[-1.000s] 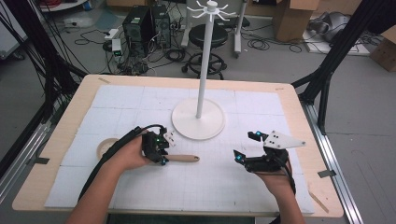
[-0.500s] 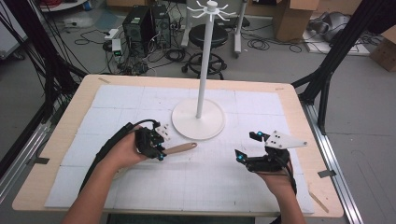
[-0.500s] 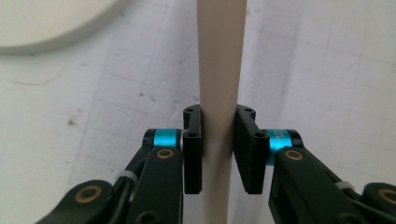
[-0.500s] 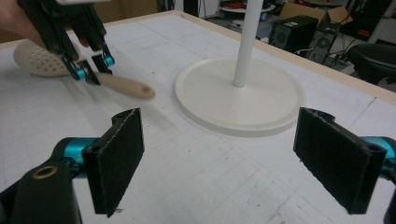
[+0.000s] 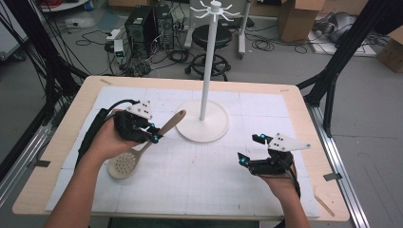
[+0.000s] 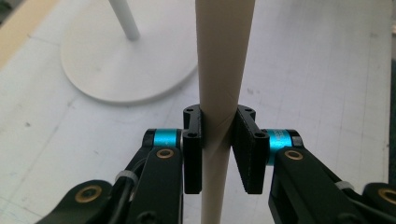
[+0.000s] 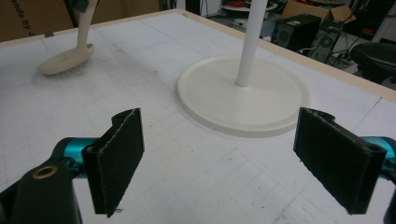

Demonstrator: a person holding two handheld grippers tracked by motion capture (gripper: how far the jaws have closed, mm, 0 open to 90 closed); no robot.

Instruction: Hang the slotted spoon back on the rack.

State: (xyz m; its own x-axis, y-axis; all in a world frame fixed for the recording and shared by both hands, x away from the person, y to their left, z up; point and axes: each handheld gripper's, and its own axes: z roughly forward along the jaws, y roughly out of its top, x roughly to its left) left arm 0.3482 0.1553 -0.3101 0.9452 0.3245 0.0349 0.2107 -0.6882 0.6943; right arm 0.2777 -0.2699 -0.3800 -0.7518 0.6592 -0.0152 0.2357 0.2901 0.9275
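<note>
The table spreads across the middle of the high view, pale wood at its rim under a white gridded mat, matte and a little scuffed. On it, just above centre, sits the stand: a broad round white base, a slim straight pole, and a ring of small hooks at the top of the frame (made, I judge, for hanging utensils, which is why I work so close to it).

At centre left my left gripper pinches the handle of the spoon; in the left gripper view my jaws sit narrow, pads pressed on either side of the smooth, tapering, cream-coloured shaft. I hold it mid-handle so the round, perforated bowl hangs low toward the mat at lower left while the handle end tilts up toward the stand's base.

At lower right my right gripper hovers over bare mat, jaws wide and holding nothing, its rough black pads facing the base, ready to help.
</note>
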